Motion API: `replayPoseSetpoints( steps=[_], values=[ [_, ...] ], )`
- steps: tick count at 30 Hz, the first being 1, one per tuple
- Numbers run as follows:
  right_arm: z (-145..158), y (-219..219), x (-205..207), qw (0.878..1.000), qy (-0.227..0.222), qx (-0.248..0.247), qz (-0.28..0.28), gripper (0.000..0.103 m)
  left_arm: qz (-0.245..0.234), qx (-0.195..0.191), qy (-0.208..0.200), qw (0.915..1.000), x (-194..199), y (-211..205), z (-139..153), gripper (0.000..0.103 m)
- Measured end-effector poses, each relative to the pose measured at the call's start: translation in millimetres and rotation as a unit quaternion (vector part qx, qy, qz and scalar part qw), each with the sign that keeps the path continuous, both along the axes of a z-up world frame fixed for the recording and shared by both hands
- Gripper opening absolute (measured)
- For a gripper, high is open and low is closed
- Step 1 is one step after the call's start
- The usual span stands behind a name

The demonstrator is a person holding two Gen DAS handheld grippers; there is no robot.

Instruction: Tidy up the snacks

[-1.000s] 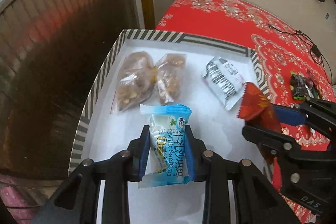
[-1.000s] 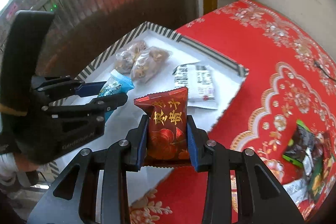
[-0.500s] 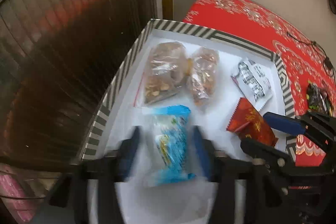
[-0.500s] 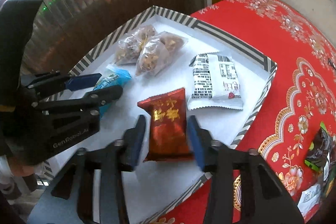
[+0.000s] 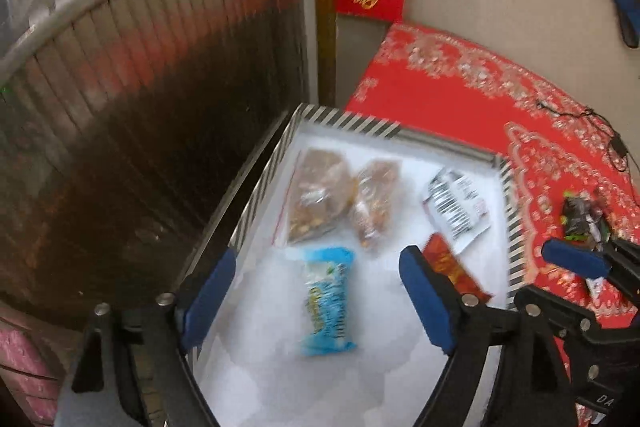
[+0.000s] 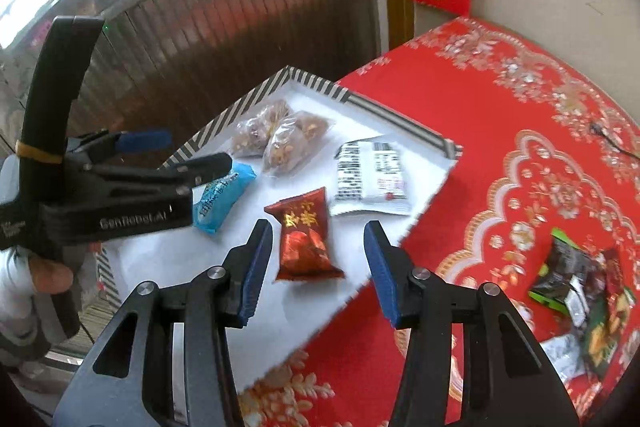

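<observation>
1. Red patterned cloth covers the table [image 6: 500, 131], and a white tray [image 5: 340, 119] with a striped rim lies at its left edge.
2. Left claw [image 5: 316, 303] stands wide apart, its jaws having just been opening; the blue packet [image 5: 326, 301] lies loose on the tray between them, touching neither pad.
3. Right claw [image 6: 316, 267] is parted too, gripping nothing; the red packet [image 6: 306, 241] lies flat on the tray between its blue pads [image 6: 256, 267].
4. Farther up the tray lie two clear bags of nuts [image 6: 280, 139] side by side, and a white packet [image 6: 372, 177] to their right.
5. Dark and green wrappers [image 6: 580, 291] are piled on the cloth at lower right, well apart from the tray.
</observation>
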State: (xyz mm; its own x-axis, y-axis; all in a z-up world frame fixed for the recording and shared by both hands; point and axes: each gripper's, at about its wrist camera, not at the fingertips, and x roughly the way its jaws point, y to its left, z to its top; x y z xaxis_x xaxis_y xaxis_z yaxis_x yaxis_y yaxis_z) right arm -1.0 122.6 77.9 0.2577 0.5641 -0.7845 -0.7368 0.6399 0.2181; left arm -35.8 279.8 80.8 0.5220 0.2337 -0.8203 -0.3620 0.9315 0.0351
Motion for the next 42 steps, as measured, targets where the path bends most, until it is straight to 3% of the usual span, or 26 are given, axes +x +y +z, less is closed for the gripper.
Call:
replayPoseSetpoints(
  steps=[18, 30, 42],
  values=[
    [8, -127, 5, 0.996, 0.002, 0.003, -0.091, 0.048, -0.063, 0.008, -0.017, 0.9979, 14, -83, 26, 0.086],
    [-2, -183, -2, 0.994, 0.009, -0.008, -0.105, 0.048, -0.074, -0.001, -0.004, 0.9973, 12, -144, 12, 0.086],
    [-5, -253, 3, 0.985, 0.015, -0.008, -0.172, 0.053, -0.127, -0.003, 0.004, 0.9919, 38, -207, 9, 0.086]
  ],
)
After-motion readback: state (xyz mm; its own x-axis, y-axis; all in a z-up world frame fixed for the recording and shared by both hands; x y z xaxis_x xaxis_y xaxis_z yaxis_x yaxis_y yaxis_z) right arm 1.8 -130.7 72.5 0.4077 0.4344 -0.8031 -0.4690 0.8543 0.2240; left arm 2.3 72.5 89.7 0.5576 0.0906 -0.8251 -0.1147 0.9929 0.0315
